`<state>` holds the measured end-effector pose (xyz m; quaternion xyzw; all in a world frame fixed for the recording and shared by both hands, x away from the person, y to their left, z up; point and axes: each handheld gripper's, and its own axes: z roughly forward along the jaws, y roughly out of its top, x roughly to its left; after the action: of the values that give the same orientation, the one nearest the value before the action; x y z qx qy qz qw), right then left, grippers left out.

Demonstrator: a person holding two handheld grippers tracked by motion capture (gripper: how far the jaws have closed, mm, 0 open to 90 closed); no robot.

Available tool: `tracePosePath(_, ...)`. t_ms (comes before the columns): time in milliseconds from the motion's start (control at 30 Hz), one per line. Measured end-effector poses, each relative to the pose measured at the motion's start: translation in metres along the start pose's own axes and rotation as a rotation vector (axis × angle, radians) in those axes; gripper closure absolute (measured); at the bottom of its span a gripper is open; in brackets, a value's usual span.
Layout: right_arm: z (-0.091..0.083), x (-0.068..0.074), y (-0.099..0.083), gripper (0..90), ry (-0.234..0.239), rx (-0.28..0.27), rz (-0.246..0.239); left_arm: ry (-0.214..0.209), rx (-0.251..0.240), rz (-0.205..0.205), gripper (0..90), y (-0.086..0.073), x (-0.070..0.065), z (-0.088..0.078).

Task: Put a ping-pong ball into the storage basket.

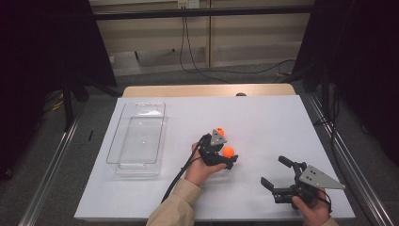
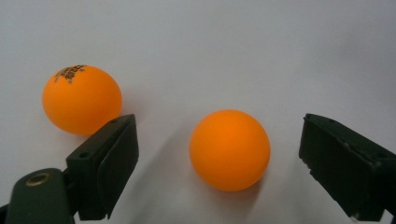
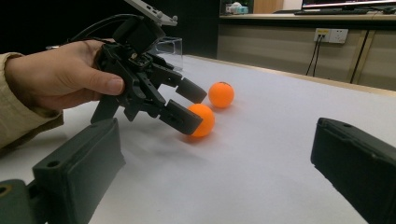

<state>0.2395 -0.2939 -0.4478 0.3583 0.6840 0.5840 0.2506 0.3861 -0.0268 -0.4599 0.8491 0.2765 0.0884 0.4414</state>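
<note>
While fingers gape on both grippers | white table (image 1: 263,117) | grey carpet (image 1: 235,77) | dark curtains (image 1: 42,47)

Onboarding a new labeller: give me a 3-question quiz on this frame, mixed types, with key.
1. Multiple choice: what lies between the jaws of the left gripper?
A. a plain orange ball
B. the clear plastic tray
C. nothing

2. True or false: the right gripper holds a ball.

3. Short answer: how does the second orange ball differ in look from the one between the jaws?

Key:
1. A; the pads stand apart from it on both sides.
2. False; its jaws are open over the bare white tabletop.
3. It bears dark printed marking on top and lies outside the jaws.
</note>
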Motion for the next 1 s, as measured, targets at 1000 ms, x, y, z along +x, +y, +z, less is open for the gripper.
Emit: tracePosePath(1000, 0.0003, -0.0003, -0.0003, 1.6, 0.001, 0.001, 0.0, -0.036, 0.057, 0.001, 32.6, 0.0004, 0.0019, 0.0085)
